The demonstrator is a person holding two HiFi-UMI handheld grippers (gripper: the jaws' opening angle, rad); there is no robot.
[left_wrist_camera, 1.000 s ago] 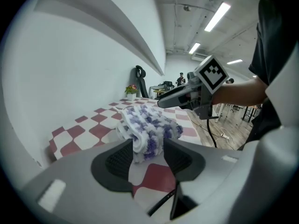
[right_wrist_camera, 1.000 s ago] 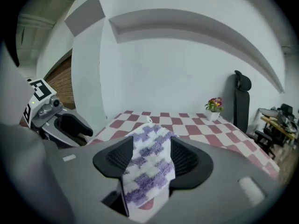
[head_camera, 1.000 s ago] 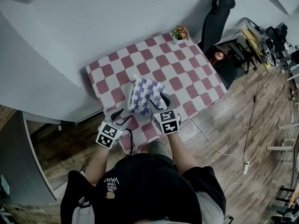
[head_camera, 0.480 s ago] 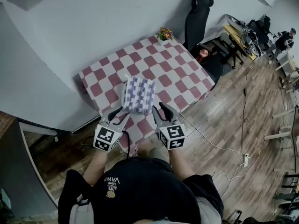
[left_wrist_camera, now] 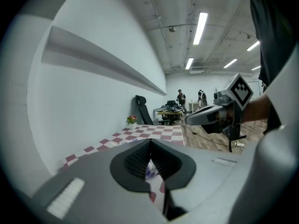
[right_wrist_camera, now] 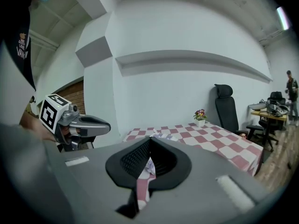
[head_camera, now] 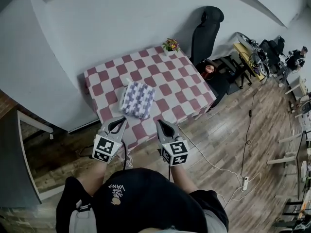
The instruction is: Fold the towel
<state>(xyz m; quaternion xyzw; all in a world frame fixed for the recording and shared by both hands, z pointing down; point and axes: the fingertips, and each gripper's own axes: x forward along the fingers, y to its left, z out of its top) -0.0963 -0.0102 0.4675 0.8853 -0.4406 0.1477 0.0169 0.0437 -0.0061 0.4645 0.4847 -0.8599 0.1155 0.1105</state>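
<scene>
- Operator: Confirming status: is the towel (head_camera: 138,99) folded on the tabletop (head_camera: 180,89)?
- Supervisor: Yes. Your left tool (head_camera: 118,124) and right tool (head_camera: 161,125) are pressed together, empty. A careless reach could snag and unfold it.

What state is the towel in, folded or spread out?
Folded: the towel lies as a small compact rectangle on the checkered table, covering only a small part of it.

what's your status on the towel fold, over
Both shut, empty: left gripper, right gripper, clear of the towel. Towel folded, flat on the checkered table. Only a flower pot at the far corner, not in the way.
</scene>
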